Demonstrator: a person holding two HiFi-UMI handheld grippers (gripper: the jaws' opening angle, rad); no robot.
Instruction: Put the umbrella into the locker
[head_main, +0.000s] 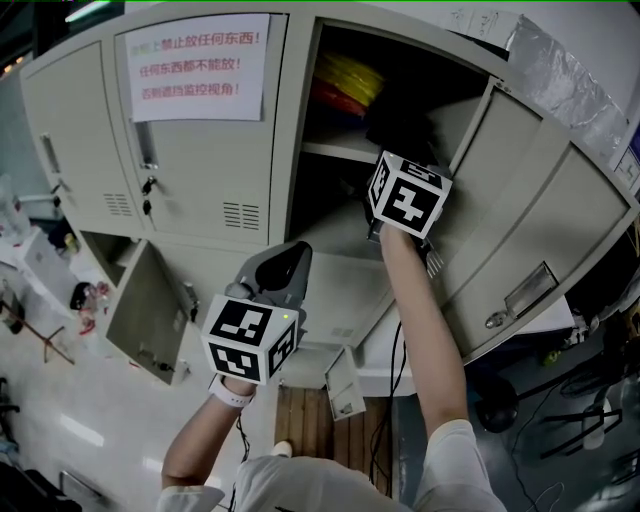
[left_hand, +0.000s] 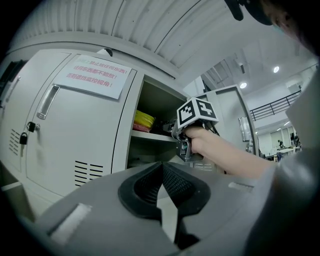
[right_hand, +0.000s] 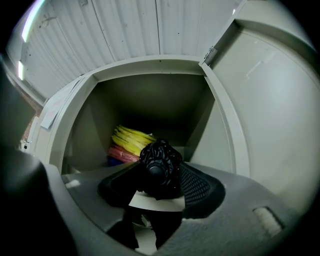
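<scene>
In the right gripper view, a folded black umbrella (right_hand: 160, 167) is clamped between the pads of my right gripper (right_hand: 159, 176), which is shut on it. It points into the open upper locker compartment (right_hand: 150, 100), just in front of the opening. In the head view the right gripper (head_main: 392, 150) reaches up to the compartment's shelf (head_main: 335, 150), and the umbrella (head_main: 398, 122) shows as a dark shape beyond its marker cube. My left gripper (head_main: 287, 262) hangs lower, before the locker's front, shut and empty; its pads (left_hand: 161, 170) meet.
Yellow and red bundles (right_hand: 129, 140) lie at the compartment's back left. The compartment's door (head_main: 500, 150) stands open to the right, with another open door (head_main: 545, 255) beyond it. A closed door carries a paper sign (head_main: 197, 68). A lower door (head_main: 150, 310) hangs open.
</scene>
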